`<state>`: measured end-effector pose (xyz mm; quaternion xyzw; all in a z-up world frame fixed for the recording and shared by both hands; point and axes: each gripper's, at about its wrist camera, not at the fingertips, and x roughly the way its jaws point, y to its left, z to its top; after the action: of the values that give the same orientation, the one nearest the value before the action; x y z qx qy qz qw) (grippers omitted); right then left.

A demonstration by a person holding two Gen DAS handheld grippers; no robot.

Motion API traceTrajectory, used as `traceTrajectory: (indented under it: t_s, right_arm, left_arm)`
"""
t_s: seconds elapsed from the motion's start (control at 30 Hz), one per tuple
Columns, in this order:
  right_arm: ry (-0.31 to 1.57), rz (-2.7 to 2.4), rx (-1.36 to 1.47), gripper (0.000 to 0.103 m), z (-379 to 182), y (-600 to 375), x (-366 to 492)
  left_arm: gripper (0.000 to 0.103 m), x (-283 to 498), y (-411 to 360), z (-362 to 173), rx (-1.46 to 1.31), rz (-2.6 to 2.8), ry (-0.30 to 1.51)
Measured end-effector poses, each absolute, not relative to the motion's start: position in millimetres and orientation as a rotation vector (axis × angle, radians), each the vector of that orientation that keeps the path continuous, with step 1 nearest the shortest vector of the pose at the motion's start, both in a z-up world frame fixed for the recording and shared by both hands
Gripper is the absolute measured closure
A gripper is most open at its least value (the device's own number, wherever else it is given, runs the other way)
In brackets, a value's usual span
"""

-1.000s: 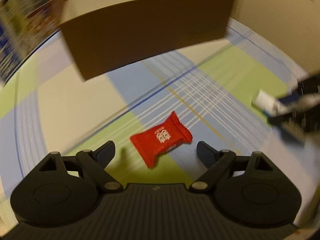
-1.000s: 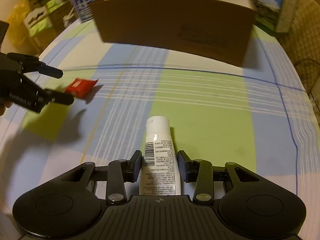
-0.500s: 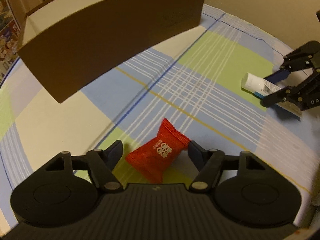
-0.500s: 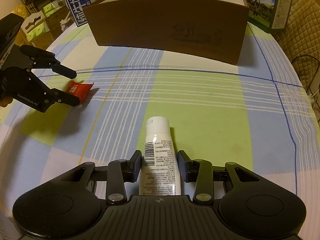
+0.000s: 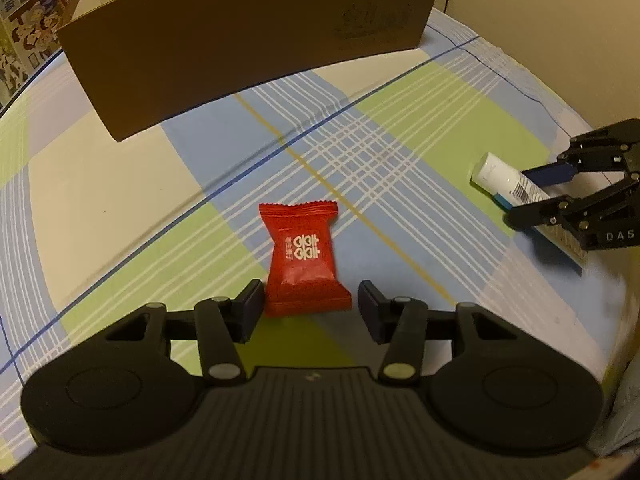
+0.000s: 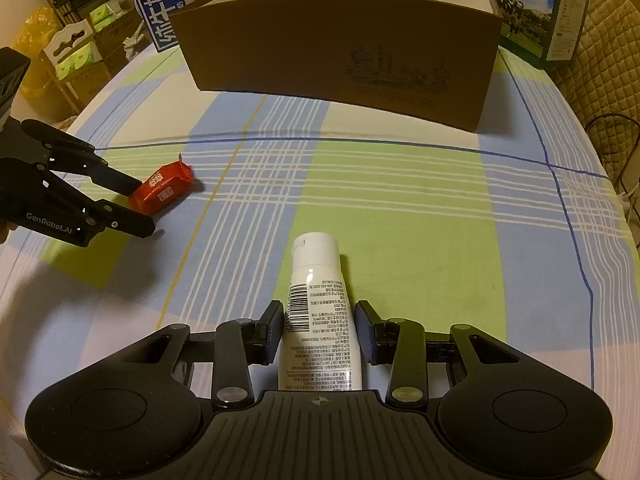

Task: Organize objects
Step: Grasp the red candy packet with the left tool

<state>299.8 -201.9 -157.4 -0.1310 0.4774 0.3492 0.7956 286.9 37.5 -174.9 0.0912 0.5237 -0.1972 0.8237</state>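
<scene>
A: Handling of the red candy packet (image 5: pixel 303 258)?
B: Light, crinkly. Take the bottom seam between the left gripper (image 5: pixel 310 307) fingers, which have just been narrowing, 1 pad touching.
A: Count?
B: 1 packet, 1 white tube (image 6: pixel 320 312) clamped between the right gripper (image 6: pixel 318 330) fingers, 1 cardboard box (image 6: pixel 340 56) beyond.

The checked tablecloth (image 6: pixel 400 208) lies open between the grippers, with the brown cardboard box (image 6: pixel 340 56) walling its far side.
</scene>
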Motion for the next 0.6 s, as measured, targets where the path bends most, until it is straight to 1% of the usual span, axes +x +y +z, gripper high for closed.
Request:
traceTrajectory:
  t_s: [0.07,0.23,0.33,0.4,0.47,0.6]
  right_arm:
    - [1.026,0.749,-0.283,0.067,-157.2,-201.4,299.7]
    - [1.02,0.747,-0.295,0.067,-157.3,-199.9,298.2]
    - [1.021,0.745,-0.296,0.067,-157.2,-199.5,298.4]
    - [1.022,0.743,-0.292,0.067,-157.3,-200.0,298.6]
    - [1.02,0.742,-0.294,0.067,-157.3,-199.7,298.3]
    - [1.015,0.745,-0.314,0.067,-157.4,-198.3,296.7]
  left_arm:
    - [0.05,291.6,38.3,-174.9,0.177,-0.397,1.125]
    - [0.049,303.5,39.3,-171.8,0.111,-0.356,1.128]
    - [0.049,309.2,32.8,-174.9,0.128,-0.336,1.138]
    - [0.052,312.5,30.3,-177.7,0.122,-0.32,1.151]
    - [0.053,314.2,28.8,-178.8,0.11,-0.307,1.152]
    - [0.062,314.9,26.4,-179.1,0.112,-0.294,1.151]
